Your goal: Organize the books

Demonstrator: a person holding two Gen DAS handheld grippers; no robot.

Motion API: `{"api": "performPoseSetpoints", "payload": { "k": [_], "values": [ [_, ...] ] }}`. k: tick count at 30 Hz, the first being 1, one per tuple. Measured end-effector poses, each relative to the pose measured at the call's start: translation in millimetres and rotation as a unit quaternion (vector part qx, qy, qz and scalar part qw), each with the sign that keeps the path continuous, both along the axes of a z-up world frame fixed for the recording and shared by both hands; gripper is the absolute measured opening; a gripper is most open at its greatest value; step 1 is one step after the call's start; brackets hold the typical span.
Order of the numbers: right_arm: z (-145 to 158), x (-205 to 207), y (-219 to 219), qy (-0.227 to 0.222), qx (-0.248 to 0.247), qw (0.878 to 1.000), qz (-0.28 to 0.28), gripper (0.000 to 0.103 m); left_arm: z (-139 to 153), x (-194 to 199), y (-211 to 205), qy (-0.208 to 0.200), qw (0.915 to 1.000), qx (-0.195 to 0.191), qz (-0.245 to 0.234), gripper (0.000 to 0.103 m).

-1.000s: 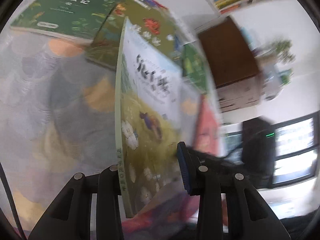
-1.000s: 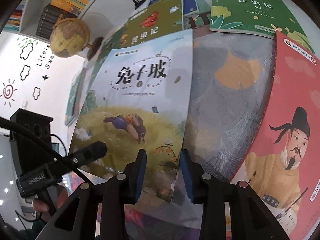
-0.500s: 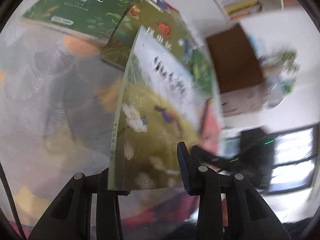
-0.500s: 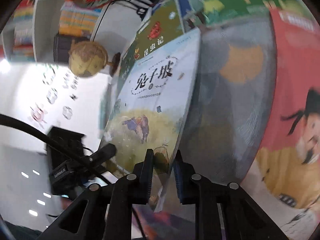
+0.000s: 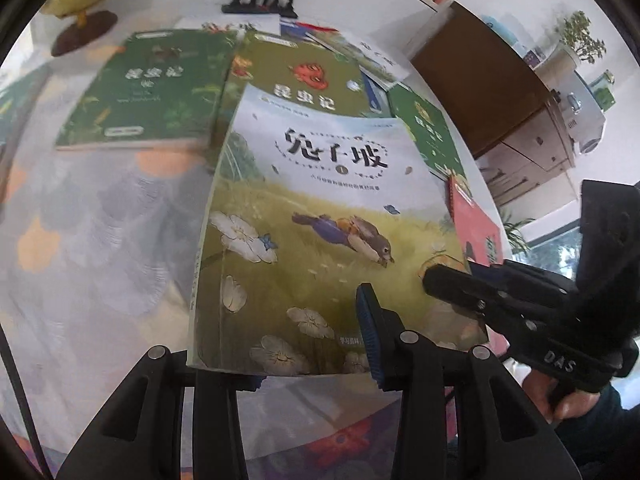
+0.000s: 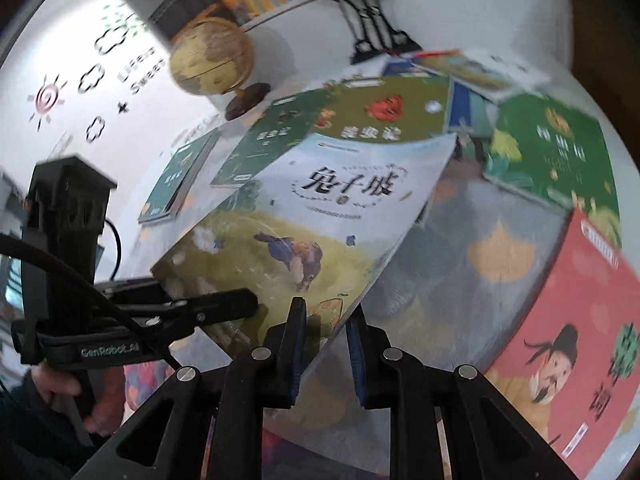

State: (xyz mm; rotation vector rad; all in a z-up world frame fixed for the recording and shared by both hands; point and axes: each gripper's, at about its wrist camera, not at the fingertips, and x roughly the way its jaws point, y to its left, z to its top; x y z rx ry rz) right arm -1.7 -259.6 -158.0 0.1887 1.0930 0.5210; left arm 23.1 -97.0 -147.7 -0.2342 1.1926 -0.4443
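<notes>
Since a second ago: we now have the rabbit book (image 5: 320,216) off the desk (image 5: 92,232), its cover turned from edge-on to face both cameras.
Right gripper (image 6: 326,354): its jaws have just closed on the book's lower corner at the open-page edge and now clamp it; a second ago they stood apart around that corner.
Left gripper (image 5: 308,340): its jaws have opened slightly; the book's bottom edge by the spine sits between them, one jaw hidden beneath the book. We cannot tell whether the pads press on it.
Meaning for task: we judge the book secured by two holds at its bottom edge and ready to carry to a stack or shelf; placement is not yet done.
Book position: held tilted above the patterned cloth, its far end over the olive book (image 5: 304,76), with green books (image 5: 148,88) and a red book (image 6: 560,320) lying around it.
Book appearance: thin softcover; pale sky with black title above, yellow-green meadow, running rabbit, white flowers below. The cover bows slightly, so we expect it to flex.
</notes>
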Motion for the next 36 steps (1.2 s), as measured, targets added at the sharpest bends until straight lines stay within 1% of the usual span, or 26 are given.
{"api": "performPoseSetpoints", "payload": {
  "k": [4,6,8,11,16,21,27,32,36],
  "values": [
    [9,-5,16,-0.018,-0.019,0.999,0.022,0.019,8,-1,7,-0.011,0.9997,0.023,0.000,0.035],
    [14,-8,27,-0.036,-0.039,0.998,0.037,0.019,14,-2,11,-0.022,0.9993,0.029,-0.004,0.034],
    [19,-9,38,-0.047,-0.047,0.997,0.048,0.019,20,-3,20,-0.028,0.9993,0.023,-0.005,0.033],
    [25,-7,51,-0.050,-0.040,0.996,0.054,0.019,30,-4,35,-0.041,0.9990,0.018,0.000,0.033],
    [41,-5,84,-0.066,-0.044,0.995,0.065,0.019,47,-3,67,-0.060,0.9979,0.023,0.011,0.033],
    [59,7,126,-0.082,-0.037,0.992,0.087,0.019,65,-1,116,-0.079,0.9958,0.023,0.042,0.033],
    [75,30,200,-0.105,-0.030,0.986,0.123,0.023,80,7,188,-0.096,0.9912,0.029,0.086,0.033],
    [80,51,270,-0.116,-0.030,0.981,0.154,0.024,81,20,247,-0.105,0.9873,0.038,0.113,0.033],
    [74,70,315,-0.112,-0.026,0.980,0.163,0.024,73,38,291,-0.106,0.9857,0.043,0.123,0.033]
  ]
}}
